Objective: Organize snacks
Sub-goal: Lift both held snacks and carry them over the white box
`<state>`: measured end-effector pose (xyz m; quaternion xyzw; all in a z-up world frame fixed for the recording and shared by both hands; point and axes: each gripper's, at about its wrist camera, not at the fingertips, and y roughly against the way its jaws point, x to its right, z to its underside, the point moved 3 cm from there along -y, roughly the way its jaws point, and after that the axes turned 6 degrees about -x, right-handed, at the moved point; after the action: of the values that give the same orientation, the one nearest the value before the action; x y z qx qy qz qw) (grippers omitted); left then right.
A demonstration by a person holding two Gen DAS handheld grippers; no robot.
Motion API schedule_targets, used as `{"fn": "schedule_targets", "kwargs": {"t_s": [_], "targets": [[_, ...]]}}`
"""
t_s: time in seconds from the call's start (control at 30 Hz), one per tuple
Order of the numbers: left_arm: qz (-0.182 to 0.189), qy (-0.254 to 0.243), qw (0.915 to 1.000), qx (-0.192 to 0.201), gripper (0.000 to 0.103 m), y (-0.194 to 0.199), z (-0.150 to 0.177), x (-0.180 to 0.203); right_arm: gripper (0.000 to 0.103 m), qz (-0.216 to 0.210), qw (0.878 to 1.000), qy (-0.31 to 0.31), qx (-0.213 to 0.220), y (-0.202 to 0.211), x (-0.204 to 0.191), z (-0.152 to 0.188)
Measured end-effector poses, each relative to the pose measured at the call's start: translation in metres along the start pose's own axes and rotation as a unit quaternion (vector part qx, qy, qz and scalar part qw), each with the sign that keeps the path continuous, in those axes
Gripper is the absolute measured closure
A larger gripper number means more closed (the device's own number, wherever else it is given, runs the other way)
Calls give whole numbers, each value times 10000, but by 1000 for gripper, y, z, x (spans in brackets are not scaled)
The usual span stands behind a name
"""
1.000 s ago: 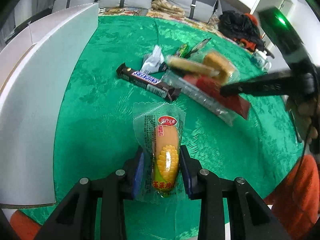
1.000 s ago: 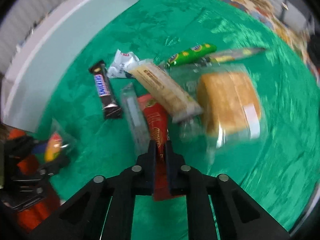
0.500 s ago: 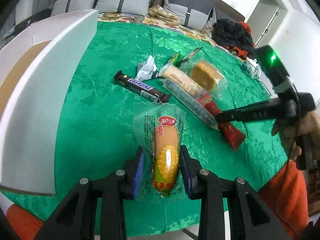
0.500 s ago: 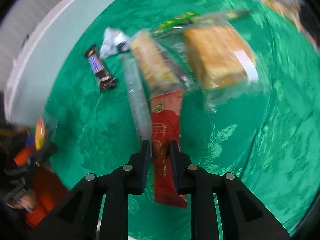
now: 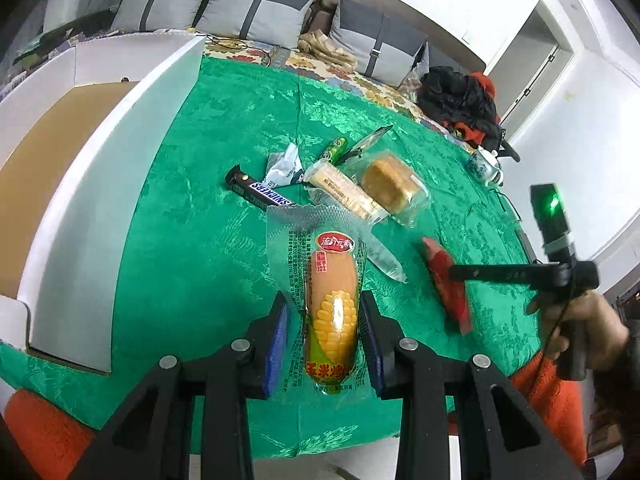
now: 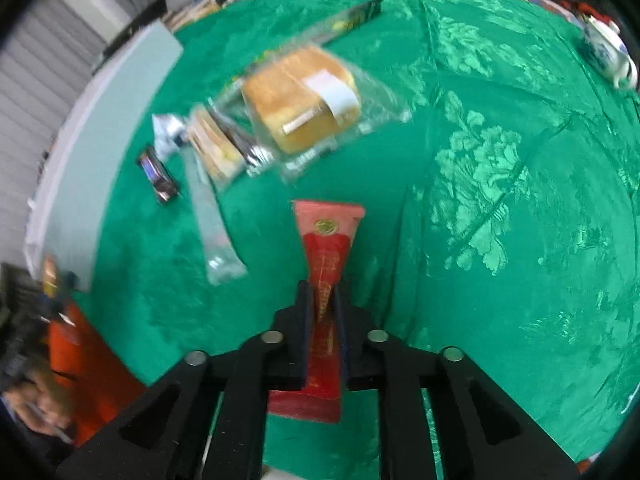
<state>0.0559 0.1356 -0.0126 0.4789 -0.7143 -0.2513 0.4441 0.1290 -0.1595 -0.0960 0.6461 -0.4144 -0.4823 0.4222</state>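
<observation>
- Down on the green tablecloth a group of snacks lies spread out, with a white cardboard box standing open at the left edge of the table.
- Left gripper: its blue-padded jaws are clamped on a corn sausage packet, which stands lengthwise between them, clear wrapper fanned out above the pads, held over the near part of the cloth.
- Right gripper: its jaws are opening, and a red snack packet sits between them, its wide top end pointing away from the camera; the pads look slightly off its sides, though blur makes the contact hard to judge.
- From the left wrist view the same red packet hangs tilted under the right gripper's fingers, to the right of the pile, with a hand on the handle.
- A Snickers bar lies nearest the box, with a crumpled white wrapper just beside it.
- A long cracker pack leans against a wrapped yellow cake, and a clear empty-looking sleeve lies below them.
- A green tube candy and a dark thin packet lie behind the cake.
- A blue-and-white teapot stands near the far right edge.
</observation>
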Motion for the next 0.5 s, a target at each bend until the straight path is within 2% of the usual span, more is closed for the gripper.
{"fn": "schedule_targets", "kwargs": {"t_s": [0.03,0.07,0.1,0.13,0.17,0.2,0.27,0.33,0.43,0.5], "targets": [[-12,-1,10000,7,70,1,0,0,50,43,10000,47,-16,1,-1,4],[-23,5,10000,6,70,1,1,0,46,82,9999,118,1,1,-3,7],[-37,12,10000,-1,70,1,1,0,46,126,9997,191,52,3,-6,8],[-50,19,10000,-7,70,0,2,0,52,152,9995,266,38,2,-8,10],[-59,37,10000,-18,70,0,2,-1,64,227,9991,345,-81,-3,-10,10],[-59,53,10000,-20,70,1,2,-2,91,375,9980,428,-281,-10,-13,12],[-28,122,9999,11,70,6,1,-4,92,619,9965,488,-290,-11,-17,10],[106,256,9996,82,70,19,-3,-6,92,616,9974,350,-149,2,-23,10],[342,389,9979,381,70,54,-18,-12,92,136,9986,409,297,43,-55,5],[296,421,9969,600,70,78,-32,-22,92,-265,9962,595,584,67,-95,-6]]}}
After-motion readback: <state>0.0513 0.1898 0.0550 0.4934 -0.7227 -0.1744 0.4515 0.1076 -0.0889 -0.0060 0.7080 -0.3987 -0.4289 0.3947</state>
